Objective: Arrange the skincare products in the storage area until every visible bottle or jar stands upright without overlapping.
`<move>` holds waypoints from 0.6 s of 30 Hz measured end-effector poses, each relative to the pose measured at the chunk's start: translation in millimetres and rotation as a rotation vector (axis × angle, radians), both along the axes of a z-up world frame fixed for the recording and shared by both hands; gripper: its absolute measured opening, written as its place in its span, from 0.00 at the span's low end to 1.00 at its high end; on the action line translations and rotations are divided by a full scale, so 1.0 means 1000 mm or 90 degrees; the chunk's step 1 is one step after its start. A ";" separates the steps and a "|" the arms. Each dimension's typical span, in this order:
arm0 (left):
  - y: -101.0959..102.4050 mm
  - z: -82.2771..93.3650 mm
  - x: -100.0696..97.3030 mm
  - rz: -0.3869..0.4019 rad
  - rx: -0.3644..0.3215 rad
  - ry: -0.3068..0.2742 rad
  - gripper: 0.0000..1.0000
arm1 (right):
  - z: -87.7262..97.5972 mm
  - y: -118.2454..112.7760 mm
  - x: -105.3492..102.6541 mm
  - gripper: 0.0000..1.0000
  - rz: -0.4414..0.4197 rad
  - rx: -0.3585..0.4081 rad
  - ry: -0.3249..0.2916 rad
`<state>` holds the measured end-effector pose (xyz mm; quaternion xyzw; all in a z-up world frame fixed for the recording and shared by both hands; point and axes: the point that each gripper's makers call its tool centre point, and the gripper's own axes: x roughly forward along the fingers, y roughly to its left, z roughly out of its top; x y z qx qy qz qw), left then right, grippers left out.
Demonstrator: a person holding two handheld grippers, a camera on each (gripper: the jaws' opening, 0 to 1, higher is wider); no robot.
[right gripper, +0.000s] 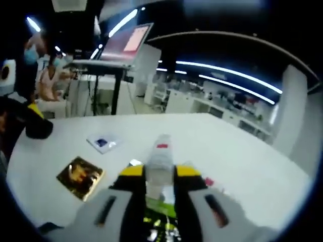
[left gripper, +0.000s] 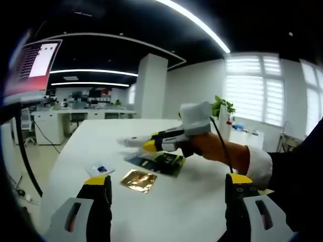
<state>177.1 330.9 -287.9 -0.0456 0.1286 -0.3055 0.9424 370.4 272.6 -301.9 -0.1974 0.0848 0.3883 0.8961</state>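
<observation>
On the white table [left gripper: 101, 136] lie a gold sachet [left gripper: 137, 180], a small white sachet with a blue mark [left gripper: 99, 169] and a dark green packet [left gripper: 159, 162]. My left gripper [left gripper: 166, 184] stands open low over the near table, nothing between its yellow-tipped fingers. A hand brings my right gripper [left gripper: 151, 144] in from the right, shut on a small white bottle [left gripper: 131, 142] held level above the green packet. In the right gripper view my right gripper [right gripper: 160, 171] clamps that white bottle [right gripper: 160, 154], with the gold sachet [right gripper: 79, 176] and white sachet [right gripper: 103, 142] to its left.
The green packet [right gripper: 161, 207] lies under the right jaws. A monitor on a stand [right gripper: 123, 43] rises past the table's far edge, with a seated person [right gripper: 50, 80] beside it. A potted plant [left gripper: 222, 107] stands at the table's far right.
</observation>
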 end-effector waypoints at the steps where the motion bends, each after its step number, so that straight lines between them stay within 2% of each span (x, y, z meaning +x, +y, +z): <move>1: 0.000 0.000 0.000 0.000 0.001 0.000 0.95 | 0.001 -0.001 0.001 0.18 0.000 -0.004 -0.004; 8: -0.001 -0.003 0.000 -0.001 0.003 0.004 0.95 | 0.007 -0.007 -0.001 0.18 0.004 -0.070 -0.067; 12: -0.002 -0.002 0.000 -0.002 0.003 0.003 0.95 | 0.014 -0.009 0.006 0.18 0.009 -0.099 -0.098; 18: -0.006 -0.001 -0.001 -0.010 0.000 0.000 0.95 | 0.026 -0.012 -0.006 0.18 0.014 -0.145 -0.163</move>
